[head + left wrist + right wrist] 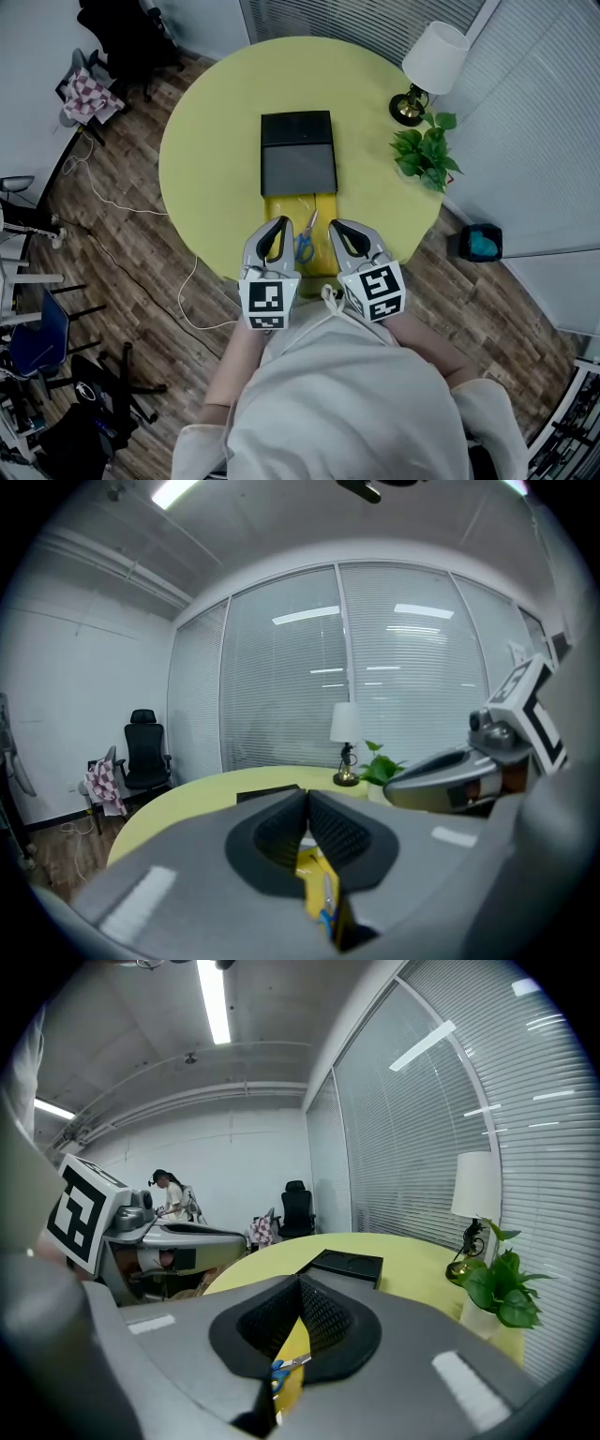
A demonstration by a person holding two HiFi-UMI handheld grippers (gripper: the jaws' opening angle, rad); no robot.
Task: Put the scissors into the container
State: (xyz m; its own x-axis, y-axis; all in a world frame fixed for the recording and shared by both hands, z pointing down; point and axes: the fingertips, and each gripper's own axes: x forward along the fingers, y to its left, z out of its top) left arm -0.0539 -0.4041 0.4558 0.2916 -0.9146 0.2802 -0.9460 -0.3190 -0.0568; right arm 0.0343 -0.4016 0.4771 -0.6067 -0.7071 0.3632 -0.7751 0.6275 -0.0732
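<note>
The scissors [306, 241], blue-handled, lie inside a yellow container [281, 208] at the near edge of the round table. My left gripper [280, 223] hovers at the container's left side, jaws shut and holding nothing. At the container's right side my right gripper [337, 226] is shut and holds nothing either. In the left gripper view the closed gripper [307, 795] stands over the yellow container [313, 866]. The right gripper view shows that closed gripper [300, 1284] above the scissors [285, 1366].
A flat black box [297, 152] lies just beyond the container, mid-table. A lamp [427, 70] and a potted plant [427, 155] stand at the table's right. An office chair [127, 37] and cables are on the wood floor at left. A person [171, 1194] stands far off.
</note>
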